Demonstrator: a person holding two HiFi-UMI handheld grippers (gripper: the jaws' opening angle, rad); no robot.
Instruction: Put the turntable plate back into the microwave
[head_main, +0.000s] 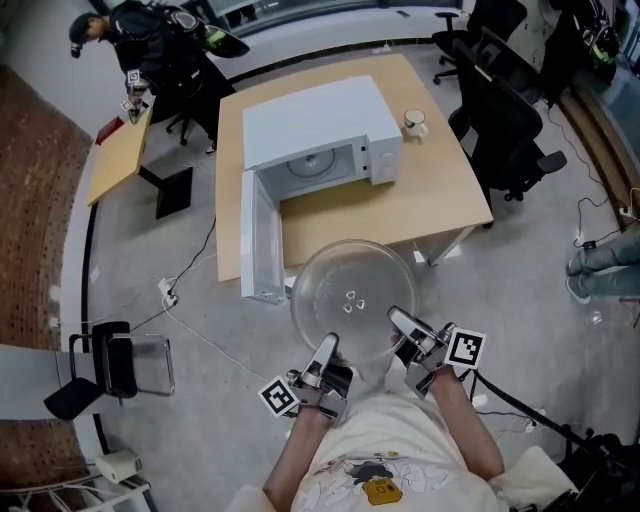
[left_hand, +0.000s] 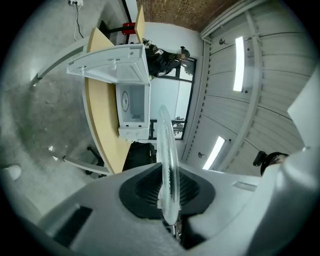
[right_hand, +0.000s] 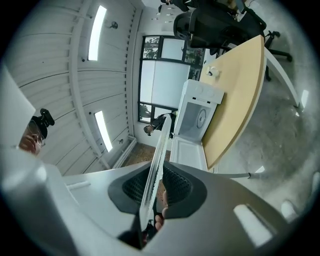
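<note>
In the head view, the glass turntable plate (head_main: 352, 298) hangs over the floor, pinched at its near rim from both sides. The left gripper (head_main: 325, 355) bites the rim on one side and the right gripper (head_main: 405, 325) on the other. The plate spreads out flat ahead of both sets of fingers. Well beyond the fingertips stands the microwave (head_main: 320, 135) on the desk (head_main: 430, 205), with its door (head_main: 262, 240) swung open toward the left fingers' side. A mug (head_main: 415, 122) sits beside the oven, off past the right fingers.

In the left gripper view, the fingers (left_hand: 145, 187) are closed narrow on the plate's rim, which runs edge-on between the ribbed pads. The open cavity lies straight ahead of them.

In the right gripper view, the fingers (right_hand: 177, 187) likewise clamp the rim, with the glass passing between the pads. The cavity is ahead and a little to one side.

To do this step well, I judge the plate should stay level and both grips even, since glass can slip from the pads. It should travel forward past the open door and enter the cavity squarely. It should then be lowered onto the centre hub before either pair of fingers lets go.
</note>
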